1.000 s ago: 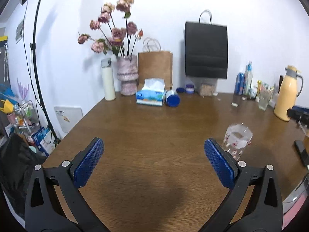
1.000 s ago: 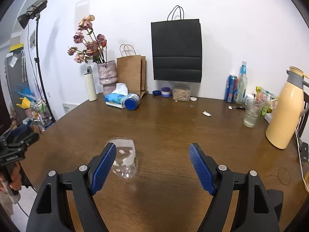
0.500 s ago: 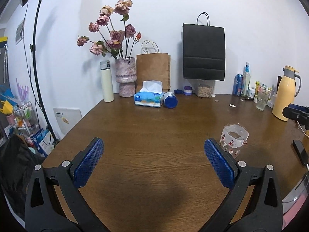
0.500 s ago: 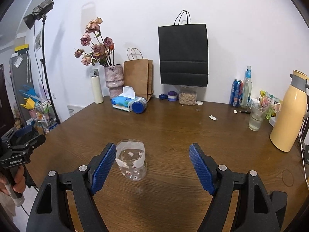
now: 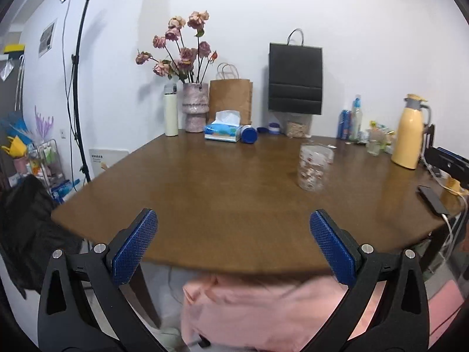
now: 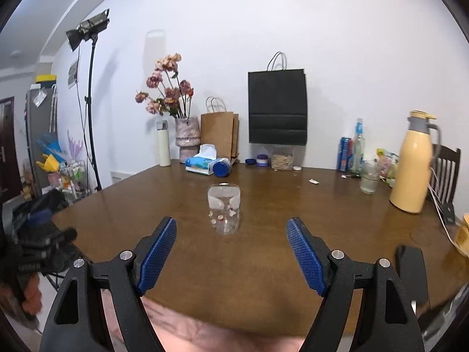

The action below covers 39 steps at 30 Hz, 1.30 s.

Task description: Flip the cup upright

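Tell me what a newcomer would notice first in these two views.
The clear printed cup standing alone mid-table, ahead of the open right gripper. Next, the black paper bag against the white wall and the dried roses in their vase at the table's far left. The yellow thermos jug stands out on the right.

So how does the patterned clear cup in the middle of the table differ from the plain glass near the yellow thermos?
The patterned cup stands alone mid-table; the plain glass sits among the clutter by the yellow thermos. The patterned cup bears red and white prints; the plain glass shows none. Both are clear, stand upright on the table, and neither is gripped.
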Tool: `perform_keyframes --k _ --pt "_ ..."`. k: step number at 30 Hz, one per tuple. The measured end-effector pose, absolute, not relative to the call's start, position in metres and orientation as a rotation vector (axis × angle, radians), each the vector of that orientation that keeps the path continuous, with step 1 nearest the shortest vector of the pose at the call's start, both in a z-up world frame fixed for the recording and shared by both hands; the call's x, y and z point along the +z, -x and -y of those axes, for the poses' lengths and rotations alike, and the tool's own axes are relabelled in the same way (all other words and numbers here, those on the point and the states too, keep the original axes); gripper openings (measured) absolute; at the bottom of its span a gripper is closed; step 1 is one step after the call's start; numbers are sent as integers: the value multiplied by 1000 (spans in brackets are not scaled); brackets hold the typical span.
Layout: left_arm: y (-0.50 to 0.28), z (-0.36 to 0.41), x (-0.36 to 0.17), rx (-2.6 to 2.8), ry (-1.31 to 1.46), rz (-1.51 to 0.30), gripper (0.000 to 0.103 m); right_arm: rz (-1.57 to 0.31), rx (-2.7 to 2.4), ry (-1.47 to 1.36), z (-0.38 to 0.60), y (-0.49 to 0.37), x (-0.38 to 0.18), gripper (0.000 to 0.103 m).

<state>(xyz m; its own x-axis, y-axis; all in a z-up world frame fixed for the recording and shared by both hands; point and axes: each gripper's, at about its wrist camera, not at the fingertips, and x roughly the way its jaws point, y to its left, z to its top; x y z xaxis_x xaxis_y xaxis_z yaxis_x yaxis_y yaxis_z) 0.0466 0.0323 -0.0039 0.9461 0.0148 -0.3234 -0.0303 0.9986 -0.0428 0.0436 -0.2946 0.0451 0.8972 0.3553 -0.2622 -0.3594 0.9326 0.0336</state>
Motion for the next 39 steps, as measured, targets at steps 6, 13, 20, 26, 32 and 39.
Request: perform_keyframes --k 6,13,20,26,32,39 --pt "2 -25 -22 18 -26 -218 103 -213 337 43 286 22 10 83" --pt "11 -16 -12 9 -66 -134 103 -209 393 60 269 36 3 83" --pt "14 -16 -13 14 -70 -124 103 -230 386 41 272 33 0 83" --pt "15 -15 -13 12 -74 -119 103 -232 388 40 272 34 -1 83" --pt "16 -16 -14 10 -75 -118 103 -230 386 40 272 34 -1 83" --pt "16 -14 -14 10 -74 -120 103 -239 387 43 272 34 -2 83"
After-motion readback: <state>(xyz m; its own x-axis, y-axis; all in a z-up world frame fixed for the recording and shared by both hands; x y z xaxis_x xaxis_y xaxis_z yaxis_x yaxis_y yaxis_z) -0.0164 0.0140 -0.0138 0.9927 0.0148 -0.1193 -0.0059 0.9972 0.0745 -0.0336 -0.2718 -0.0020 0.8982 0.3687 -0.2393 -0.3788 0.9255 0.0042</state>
